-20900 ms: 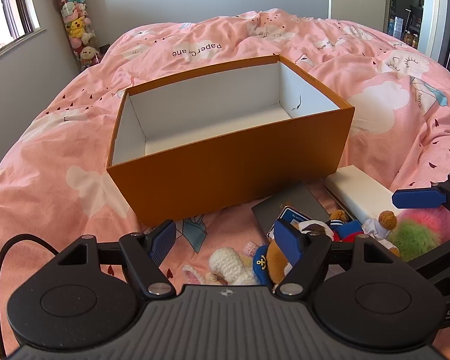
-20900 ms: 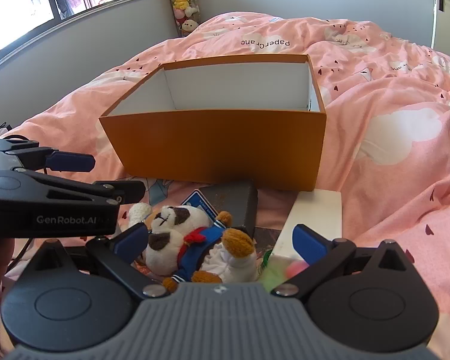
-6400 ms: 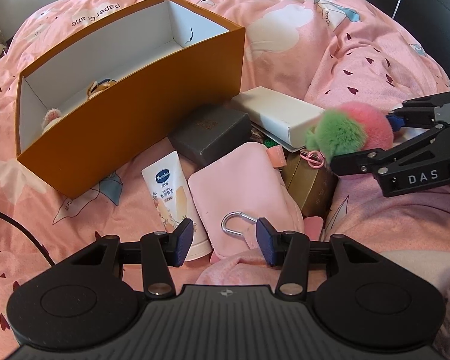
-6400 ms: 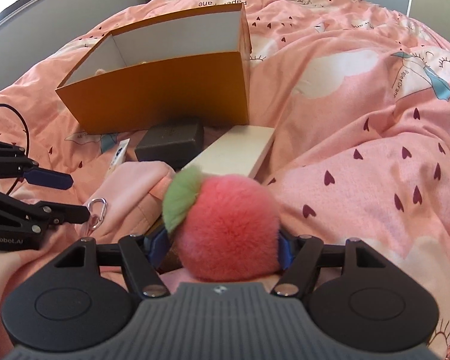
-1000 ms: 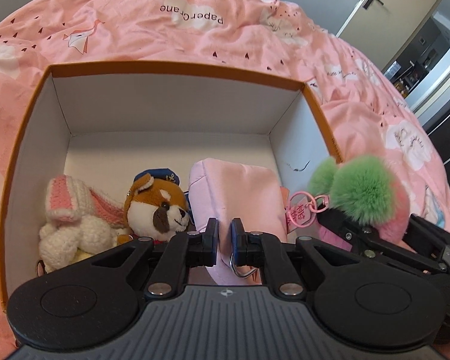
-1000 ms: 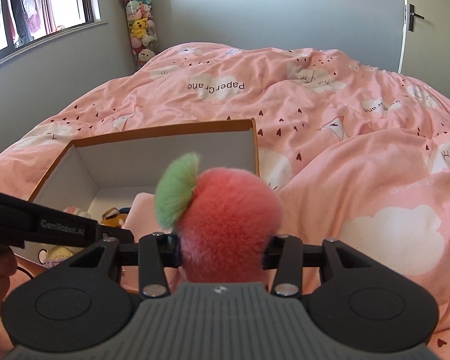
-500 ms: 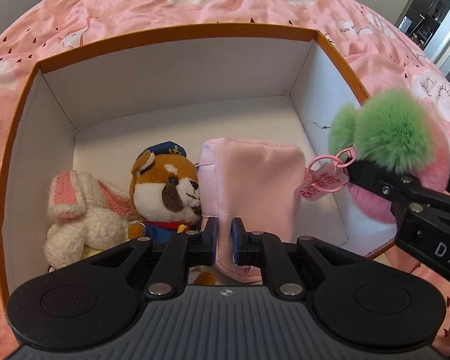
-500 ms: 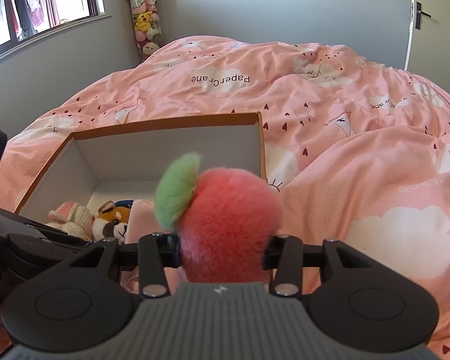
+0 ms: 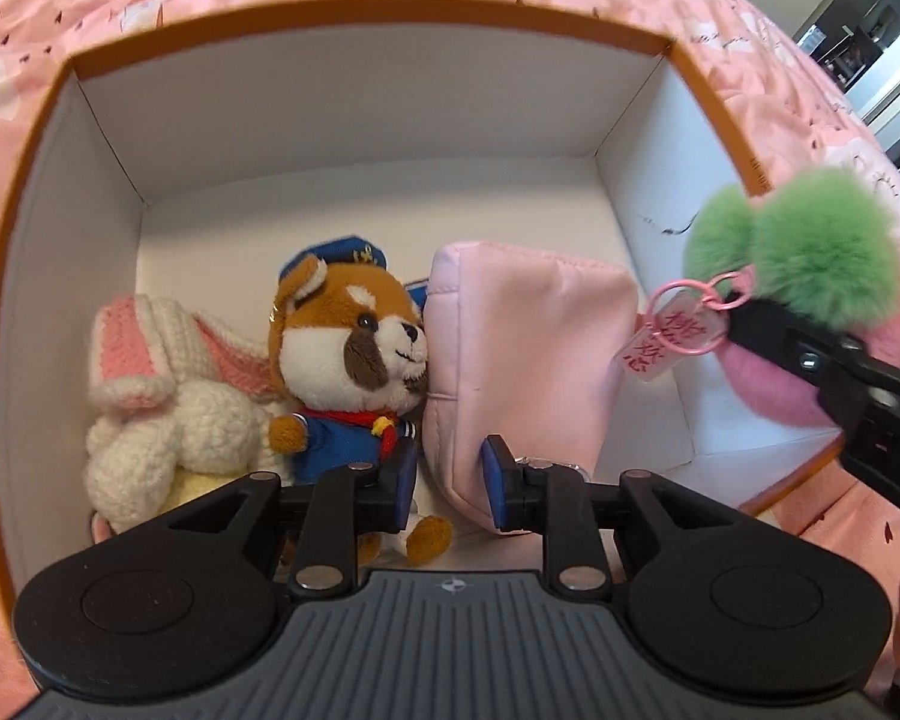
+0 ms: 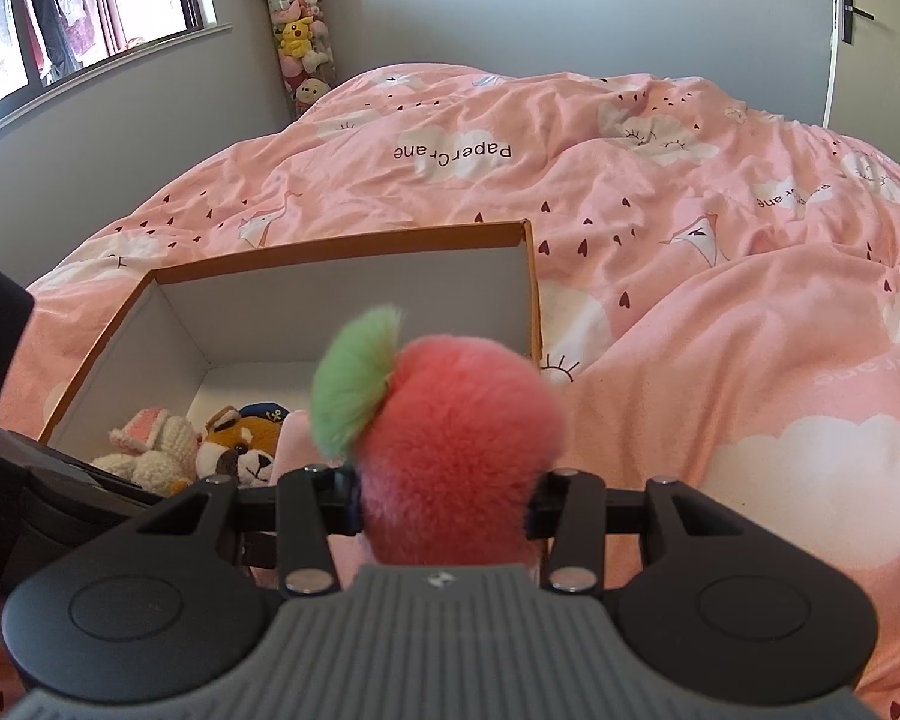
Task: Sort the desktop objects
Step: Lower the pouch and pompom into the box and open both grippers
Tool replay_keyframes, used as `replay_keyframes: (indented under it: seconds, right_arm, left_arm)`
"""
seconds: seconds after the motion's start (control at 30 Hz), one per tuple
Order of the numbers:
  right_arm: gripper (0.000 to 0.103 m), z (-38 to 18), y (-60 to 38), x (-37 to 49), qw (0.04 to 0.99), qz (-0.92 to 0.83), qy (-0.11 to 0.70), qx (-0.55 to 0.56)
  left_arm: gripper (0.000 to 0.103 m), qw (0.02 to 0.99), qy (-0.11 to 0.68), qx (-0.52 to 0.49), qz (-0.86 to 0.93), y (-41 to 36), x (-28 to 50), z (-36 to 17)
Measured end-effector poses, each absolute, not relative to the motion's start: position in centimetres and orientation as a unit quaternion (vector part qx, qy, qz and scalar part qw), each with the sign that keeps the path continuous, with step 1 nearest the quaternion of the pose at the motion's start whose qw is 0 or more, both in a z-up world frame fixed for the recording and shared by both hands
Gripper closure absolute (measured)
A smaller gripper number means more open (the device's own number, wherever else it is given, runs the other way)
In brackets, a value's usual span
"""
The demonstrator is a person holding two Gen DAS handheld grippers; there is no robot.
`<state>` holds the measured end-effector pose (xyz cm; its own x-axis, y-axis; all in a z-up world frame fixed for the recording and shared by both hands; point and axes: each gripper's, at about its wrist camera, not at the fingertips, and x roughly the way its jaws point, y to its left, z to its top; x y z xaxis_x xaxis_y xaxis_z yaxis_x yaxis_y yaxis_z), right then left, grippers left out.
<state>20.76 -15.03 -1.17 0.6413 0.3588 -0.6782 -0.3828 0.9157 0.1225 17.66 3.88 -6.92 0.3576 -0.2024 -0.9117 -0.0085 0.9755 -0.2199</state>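
Left gripper [image 9: 447, 483] parted a little, down inside the orange box [image 9: 30, 192], nothing gripped. Pink pouch [image 9: 522, 372] standing right past the fingertips, its lower corner sitting in the gap, leaning against the red panda plush [image 9: 348, 372], with the crochet bunny [image 9: 168, 402] further left. Right gripper [image 10: 444, 504] clamped on the fluffy peach pompom [image 10: 456, 444], hanging over the box's right end, pink tag [image 9: 660, 345] dangling from it.
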Motion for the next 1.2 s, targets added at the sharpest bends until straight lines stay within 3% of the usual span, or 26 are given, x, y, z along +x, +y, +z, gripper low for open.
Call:
replay_keyframes:
  seconds: [0.43, 0.97, 1.2]
  right_arm:
    - [0.057, -1.5, -10.6, 24.3, 0.884, 0.241, 0.391, -0.092]
    - [0.058, -5.4, -6.3, 26.7, 0.815, 0.285, 0.484, -0.141]
    - [0.057, -4.2, -6.6, 26.1, 0.821, 0.288, 0.475, -0.131]
  left_arm:
    - [0.075, 0.875, 0.466, -0.119, -0.048, 8.8, 15.7, -0.4]
    - [0.075, 0.872, 0.468, -0.137, -0.040, 11.3, 15.0, -2.1]
    - [0.075, 0.882, 0.451, -0.131, -0.033, 11.7, 14.3, -1.8]
